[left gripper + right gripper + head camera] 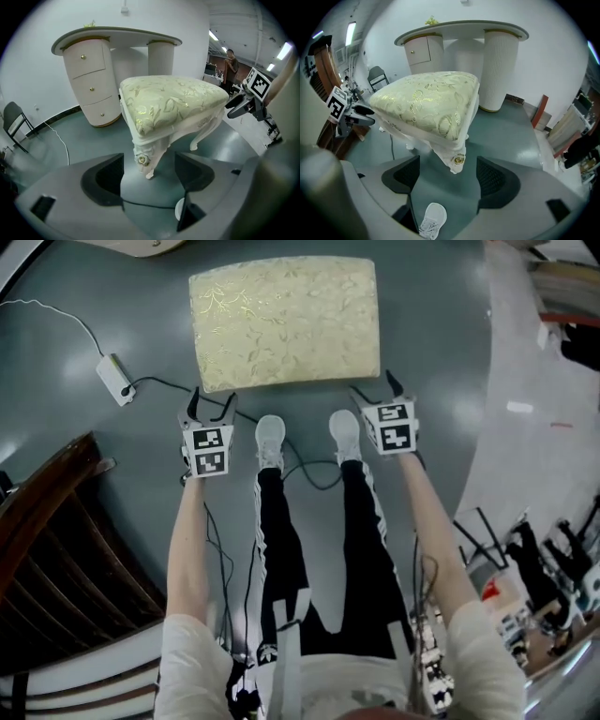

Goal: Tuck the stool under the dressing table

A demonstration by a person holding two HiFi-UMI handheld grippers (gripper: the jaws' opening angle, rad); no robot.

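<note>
I'm holding left gripper (212, 401) and right gripper (377, 388) wide and empty, a stool (284, 320) corner just ahead of each, for pushing.

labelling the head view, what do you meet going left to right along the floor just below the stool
white power adapter → left gripper → left shoe → right shoe → right gripper
</note>
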